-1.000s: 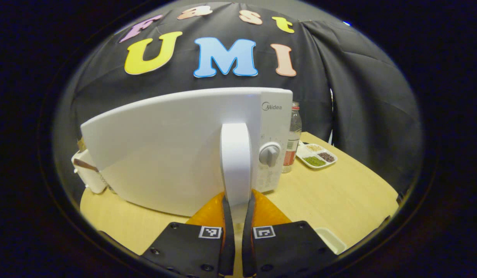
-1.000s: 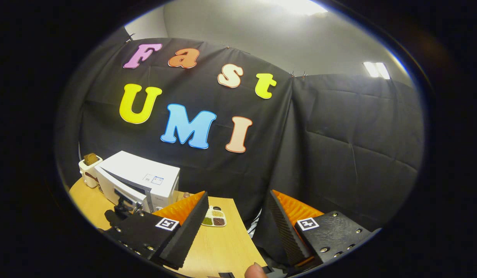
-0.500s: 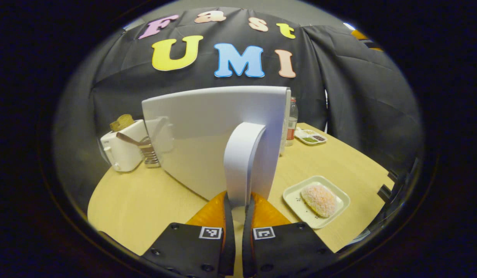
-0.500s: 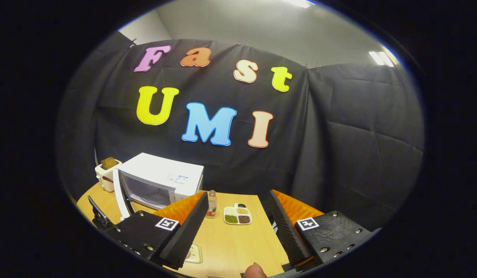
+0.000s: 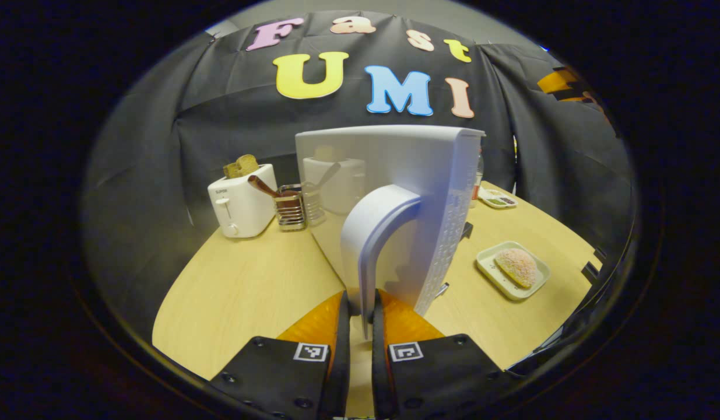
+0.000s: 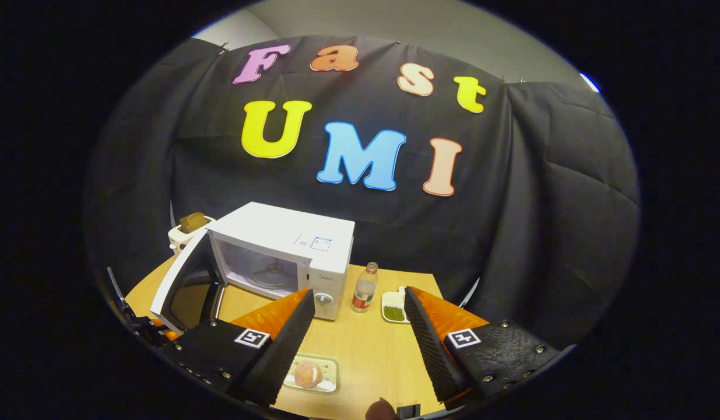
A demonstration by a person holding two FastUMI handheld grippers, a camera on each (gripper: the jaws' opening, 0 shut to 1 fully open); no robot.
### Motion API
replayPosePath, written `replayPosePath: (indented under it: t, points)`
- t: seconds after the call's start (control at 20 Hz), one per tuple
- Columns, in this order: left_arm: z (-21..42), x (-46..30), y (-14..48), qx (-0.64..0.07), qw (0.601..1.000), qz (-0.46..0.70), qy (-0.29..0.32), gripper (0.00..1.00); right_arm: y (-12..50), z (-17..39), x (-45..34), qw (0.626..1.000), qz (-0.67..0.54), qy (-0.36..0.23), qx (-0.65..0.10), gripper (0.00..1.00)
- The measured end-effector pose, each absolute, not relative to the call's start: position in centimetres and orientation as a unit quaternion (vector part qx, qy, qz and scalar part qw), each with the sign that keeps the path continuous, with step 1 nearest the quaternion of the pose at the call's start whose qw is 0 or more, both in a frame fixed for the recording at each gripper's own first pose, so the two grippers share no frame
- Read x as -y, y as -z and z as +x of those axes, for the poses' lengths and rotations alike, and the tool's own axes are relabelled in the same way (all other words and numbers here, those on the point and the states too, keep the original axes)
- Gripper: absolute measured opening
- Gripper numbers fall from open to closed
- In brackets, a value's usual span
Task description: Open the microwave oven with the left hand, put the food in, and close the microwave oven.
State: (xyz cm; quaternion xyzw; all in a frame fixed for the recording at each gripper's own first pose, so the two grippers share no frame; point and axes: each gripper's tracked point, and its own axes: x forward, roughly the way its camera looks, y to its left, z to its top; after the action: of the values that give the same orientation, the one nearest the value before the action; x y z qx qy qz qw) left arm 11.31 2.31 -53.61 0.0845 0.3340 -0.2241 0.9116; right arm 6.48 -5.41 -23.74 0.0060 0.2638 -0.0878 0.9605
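On the wooden table (image 6: 360, 350), the microwave (image 6: 290, 245) stands open. The left gripper (image 5: 360, 315) pinches the stiff door handle (image 5: 374, 233); the right gripper (image 6: 357, 344) gapes wide above the soft, light bun (image 6: 308, 373) just before the microwave; lift its tray (image 6: 330, 367) by the rim.

The right gripper (image 6: 356, 332) hangs above the table (image 6: 371, 356), its 2 fingers spread wide. Beyond them the microwave (image 6: 290, 248) stands with its door (image 6: 182, 286) swung open. A tray (image 6: 330, 373) with food (image 6: 307, 372) lies between the fingers.
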Motion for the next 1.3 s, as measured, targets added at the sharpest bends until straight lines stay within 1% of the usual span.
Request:
replayPosePath:
  t: [0.1, 0.15, 0.3, 0.4, 0.5, 0.55, 0.65, 0.7, 0.75, 0.8, 0.85, 1.0, 1.05, 1.1, 1.15, 1.3]
  points:
    - [11.0, -5.7, 55.1, -0.359, 0.907, 0.082, 0.204, 0.25, 25.6, 7.2, 4.6, 0.956, 0.013, 0.079, -0.284, 0.95]
    - [11.2, -7.5, 55.5, -0.364, 0.908, 0.075, 0.192, 0.28, 26.4, 7.5, 4.3, 0.953, 0.017, 0.076, -0.293, 0.95]
    - [11.5, -11.9, 55.0, -0.366, 0.915, 0.062, 0.159, 0.25, 29.3, 7.6, 3.0, 0.944, 0.032, 0.063, -0.323, 0.95]
    - [12.0, -14.6, 54.0, -0.357, 0.922, 0.068, 0.133, 0.28, 31.8, 7.6, 2.2, 0.936, 0.038, 0.052, -0.347, 0.95]
    - [12.4, -16.6, 52.6, -0.343, 0.931, 0.065, 0.109, 0.26, 34.1, 7.4, 1.3, 0.928, 0.044, 0.037, -0.367, 0.95]
    - [12.2, -17.5, 51.6, -0.337, 0.935, 0.063, 0.092, 0.23, 35.0, 7.3, 1.0, 0.925, 0.045, 0.030, -0.376, 0.95]
    - [11.7, -18.6, 50.2, -0.330, 0.940, 0.056, 0.064, 0.35, 37.2, 7.1, 0.3, 0.917, 0.047, 0.016, -0.396, 0.95]
    - [11.3, -18.7, 49.4, -0.325, 0.943, 0.053, 0.052, 0.45, 38.1, 7.0, -0.1, 0.913, 0.050, 0.009, -0.404, 0.95]
    - [10.8, -18.7, 48.5, -0.321, 0.945, 0.051, 0.041, 0.48, 39.0, 6.7, -0.4, 0.910, 0.052, 0.001, -0.411, 0.95]
    - [10.4, -18.6, 47.5, -0.315, 0.947, 0.053, 0.028, 0.58, 39.9, 6.4, -0.8, 0.906, 0.052, -0.006, -0.421, 0.95]
    - [9.8, -18.3, 46.4, -0.306, 0.950, 0.054, 0.020, 0.59, 40.8, 6.0, -1.1, 0.901, 0.054, -0.012, -0.430, 0.95]
    - [7.4, -16.2, 43.8, -0.295, 0.954, 0.058, -0.004, 0.87, 44.0, 5.0, -1.7, 0.887, 0.068, -0.027, -0.456, 0.95]
    - [6.5, -15.6, 43.3, -0.296, 0.953, 0.061, -0.015, 0.88, 44.9, 4.7, -1.8, 0.882, 0.068, -0.035, -0.465, 0.95]
    - [5.6, -15.0, 42.6, -0.301, 0.951, 0.063, -0.028, 0.92, 46.0, 4.3, -2.1, 0.876, 0.065, -0.046, -0.475, 0.95]
    - [4.7, -14.1, 41.9, -0.303, 0.950, 0.062, -0.042, 0.89, 46.7, 4.0, -2.3, 0.873, 0.065, -0.055, -0.480, 0.95]
    - [1.3, -11.4, 38.7, -0.303, 0.948, 0.061, -0.079, 0.93, 49.9, 3.1, -3.5, 0.857, 0.078, -0.072, -0.505, 0.95]
